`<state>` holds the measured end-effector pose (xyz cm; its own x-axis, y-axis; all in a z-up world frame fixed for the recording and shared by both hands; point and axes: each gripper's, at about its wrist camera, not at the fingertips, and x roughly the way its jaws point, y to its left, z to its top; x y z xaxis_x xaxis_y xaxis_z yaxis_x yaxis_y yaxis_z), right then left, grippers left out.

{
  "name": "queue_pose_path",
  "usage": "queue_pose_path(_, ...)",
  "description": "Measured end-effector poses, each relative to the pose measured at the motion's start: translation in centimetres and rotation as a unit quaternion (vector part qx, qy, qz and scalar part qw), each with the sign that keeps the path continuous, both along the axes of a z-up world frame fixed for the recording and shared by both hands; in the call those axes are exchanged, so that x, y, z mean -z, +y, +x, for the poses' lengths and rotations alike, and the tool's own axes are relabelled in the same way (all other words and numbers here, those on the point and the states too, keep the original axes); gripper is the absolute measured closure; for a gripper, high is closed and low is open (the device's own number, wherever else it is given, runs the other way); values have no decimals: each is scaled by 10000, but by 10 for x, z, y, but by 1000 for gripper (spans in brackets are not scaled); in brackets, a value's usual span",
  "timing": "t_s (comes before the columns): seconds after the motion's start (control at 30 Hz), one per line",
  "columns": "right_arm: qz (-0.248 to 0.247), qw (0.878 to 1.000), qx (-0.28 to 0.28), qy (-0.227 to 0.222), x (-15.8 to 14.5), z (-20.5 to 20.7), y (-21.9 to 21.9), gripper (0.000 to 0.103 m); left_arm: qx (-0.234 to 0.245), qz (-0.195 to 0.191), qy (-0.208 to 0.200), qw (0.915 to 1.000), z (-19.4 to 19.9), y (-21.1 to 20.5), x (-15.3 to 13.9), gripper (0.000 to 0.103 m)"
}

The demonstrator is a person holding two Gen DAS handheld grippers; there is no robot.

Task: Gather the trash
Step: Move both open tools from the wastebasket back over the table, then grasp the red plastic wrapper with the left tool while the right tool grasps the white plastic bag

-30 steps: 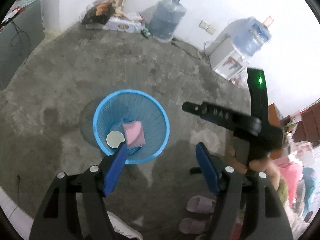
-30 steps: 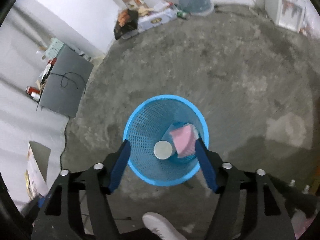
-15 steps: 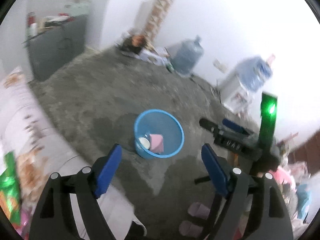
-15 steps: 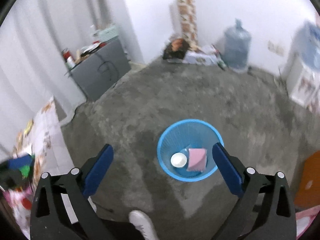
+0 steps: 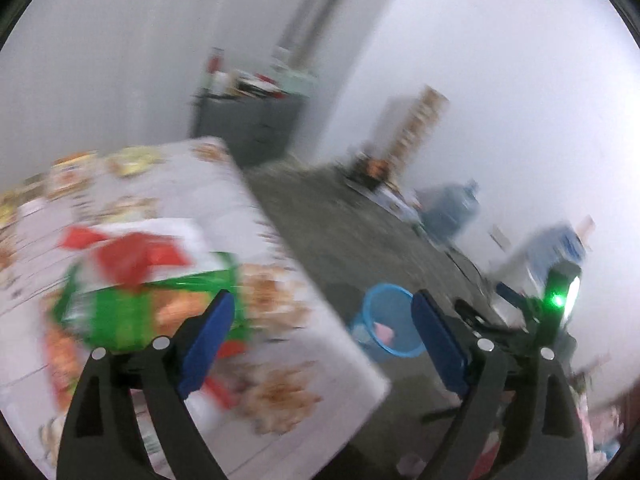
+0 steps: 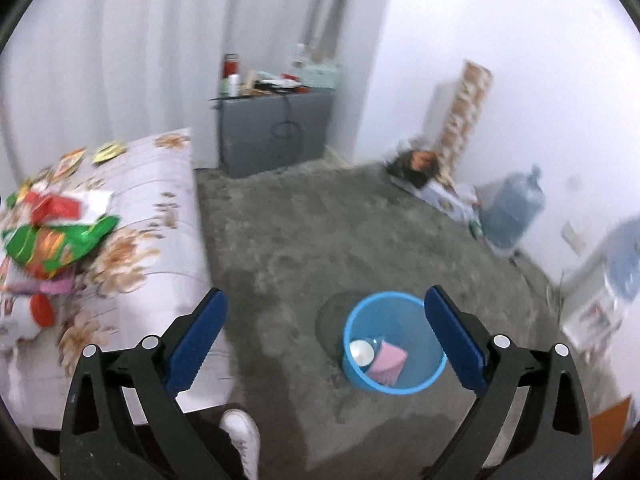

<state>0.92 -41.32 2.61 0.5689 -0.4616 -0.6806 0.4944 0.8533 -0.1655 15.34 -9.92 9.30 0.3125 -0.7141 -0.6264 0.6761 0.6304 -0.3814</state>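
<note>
A round blue mesh basket stands on the grey floor, with a white round lid and a pink packet inside. My right gripper hovers above and to the left of it, open wide and empty. A pile of trash lies on the floral-covered table: a green and orange snack bag and red wrappers. In the blurred left wrist view my left gripper hangs over the table's corner, its jaws opening with nothing between them. The green bag is beyond its left finger and the basket is to the right.
A grey cabinet with clutter on top stands by the curtain. Water jugs and boxes line the far wall. A white shoe shows at the bottom edge. A green light glows on the other handheld tool.
Both grippers have risen and pulled back from over the basket, swinging left so the table comes into view. Both jaws have spread wider. The basket's contents have not moved.
</note>
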Motion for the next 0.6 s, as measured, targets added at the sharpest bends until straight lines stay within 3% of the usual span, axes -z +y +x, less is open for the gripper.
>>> queue_pose_path(0.17, 185, 9975, -675, -136, -11, 19, 33, 8, -991, -94, -107, 9950, 16, 88, 0, 14)
queue_pose_path(0.3, 673, 9889, -1227, -504, -23, 34, 55, 8, -1475, -110, -107, 9889, 22, 135, 9, 14)
queue_pose_path(0.43, 1259, 9755, -1611, -812, -32, 49, 70, 8, -1702, -115, -197, 9851, 26, 155, 19, 14)
queue_pose_path(0.6, 1864, 9619, -1839, -787, -33, 74, 88, 8, -1703, -164, -298, 9848, 31, 168, 30, 14)
